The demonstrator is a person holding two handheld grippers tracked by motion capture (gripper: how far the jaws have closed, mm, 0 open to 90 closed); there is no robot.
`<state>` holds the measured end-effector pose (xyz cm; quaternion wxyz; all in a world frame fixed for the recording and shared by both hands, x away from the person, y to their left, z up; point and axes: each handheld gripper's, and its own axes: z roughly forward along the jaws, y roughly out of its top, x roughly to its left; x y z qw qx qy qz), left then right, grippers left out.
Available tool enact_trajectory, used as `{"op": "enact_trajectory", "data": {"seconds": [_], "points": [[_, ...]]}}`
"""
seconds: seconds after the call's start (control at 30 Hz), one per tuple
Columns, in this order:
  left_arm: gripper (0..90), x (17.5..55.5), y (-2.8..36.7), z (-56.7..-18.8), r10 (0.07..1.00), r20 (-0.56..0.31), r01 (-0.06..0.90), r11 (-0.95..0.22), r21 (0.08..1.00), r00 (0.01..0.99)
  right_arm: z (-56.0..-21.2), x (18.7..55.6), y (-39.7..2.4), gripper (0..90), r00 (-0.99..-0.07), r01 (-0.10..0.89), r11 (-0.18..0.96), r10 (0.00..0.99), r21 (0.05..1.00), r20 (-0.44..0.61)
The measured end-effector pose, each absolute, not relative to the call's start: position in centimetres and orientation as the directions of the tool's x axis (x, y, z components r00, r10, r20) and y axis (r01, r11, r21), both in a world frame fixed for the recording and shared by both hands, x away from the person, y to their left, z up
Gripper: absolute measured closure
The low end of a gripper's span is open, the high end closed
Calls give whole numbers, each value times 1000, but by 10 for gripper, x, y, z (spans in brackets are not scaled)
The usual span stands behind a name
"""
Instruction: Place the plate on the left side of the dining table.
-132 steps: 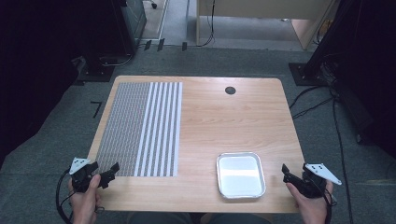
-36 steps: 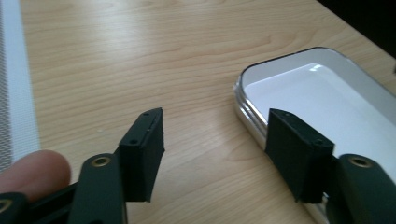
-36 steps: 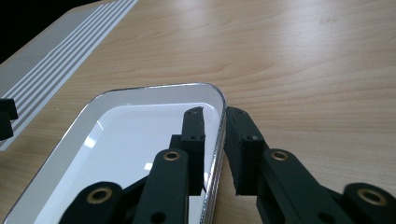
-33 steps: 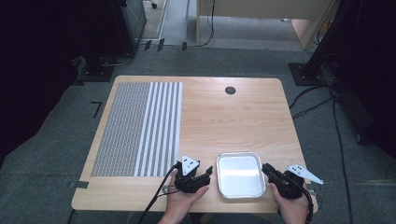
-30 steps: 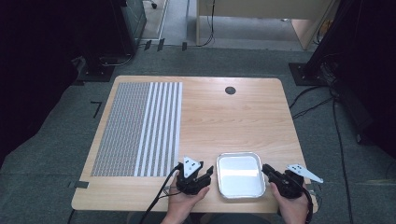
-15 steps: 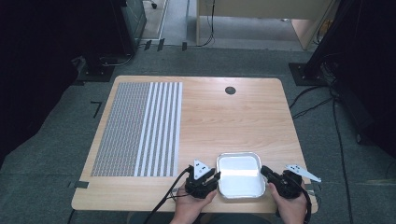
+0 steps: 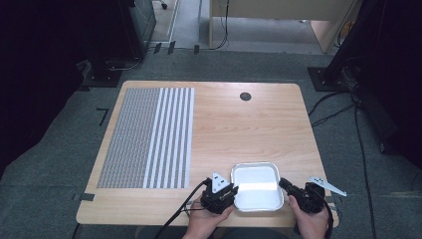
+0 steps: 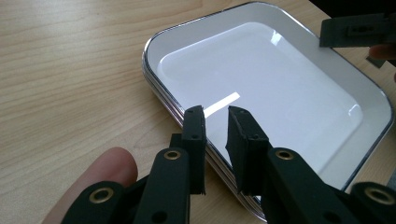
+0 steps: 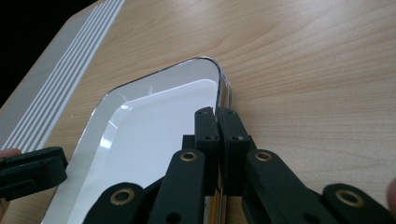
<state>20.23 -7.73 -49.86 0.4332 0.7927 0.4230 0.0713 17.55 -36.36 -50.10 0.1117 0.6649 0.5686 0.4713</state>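
Item: shallow white tray with a bright metal rim, empty, lying flat near the front edge of the worktop, toward its right corner.

Left hand-held gripper: at the tray's left rim; jaws parted by a narrow gap, straddling the rim without clamping it, as the left gripper view shows. A fingertip of the holding hand intrudes at the lower left there.

Right hand-held gripper: at the tray's right rim; jaws pressed together along the rim, pinching the tray's edge.

Surroundings: grey-and-white striped mat covering the left part of the worktop, well apart from the tray; dark round grommet near the back edge.

Obscured: both forearms cut off at the front; the rim section between the right jaws is hidden.

Surface and room: light wood-grain worktop; grey carpet, trailing cables, dark furniture behind.
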Motion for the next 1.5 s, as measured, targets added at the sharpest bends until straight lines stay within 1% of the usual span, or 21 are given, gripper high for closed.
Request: {"op": "enact_trajectory", "data": {"seconds": [0.23, 0.37, 0.47, 0.6, 0.73, 0.8, 0.93, 1.13, 1.27, 1.33, 1.43, 1.5], "points": [[774, 202, -77, -499, 736, -249, 607, -266, 749, 630, -504, 175, -362, 875, -84, 660, -322, 866, 679, 492], [773, 202, -77, -499, 733, -248, 605, -269, 749, 633, -504, 175, -356, 856, -85, 663, -288, 888, 691, 452], [772, 203, -77, -499, 731, -251, 605, -269, 749, 635, -502, 174, -352, 861, -83, 659, -260, 908, 706, 412], [762, 205, -77, -499, 729, -254, 605, -266, 750, 636, -499, 172, -347, 881, -34, 648, -293, 911, 703, 410], [752, 204, -76, -497, 731, -245, 595, -264, 759, 637, -497, 171, -345, 886, -14, 635, -312, 910, 707, 415], [744, 203, -77, -496, 729, -242, 589, -264, 764, 640, -495, 170, -344, 887, -13, 622, -309, 915, 720, 404], [720, 202, -79, -494, 724, -237, 578, -264, 772, 648, -492, 168, -344, 886, -3, 608, -331, 908, 722, 419], [695, 202, -81, -494, 717, -237, 572, -267, 775, 655, -486, 165, -350, 884, 2, 580, -339, 910, 741, 415], [689, 206, -82, -493, 717, -249, 579, -257, 774, 651, -485, 163, -357, 886, 10, 572, -316, 925, 757, 379], [680, 207, -85, -493, 718, -254, 583, -254, 772, 649, -486, 162, -360, 866, 11, 575, -315, 926, 755, 377], [670, 210, -89, -493, 716, -252, 584, -262, 768, 652, -485, 160, -366, 801, -5, 558, -328, 918, 763, 398], [668, 213, -91, -493, 721, -245, 586, -267, 765, 649, -483, 158, -368, 794, -11, 549, -324, 919, 771, 394]]}}
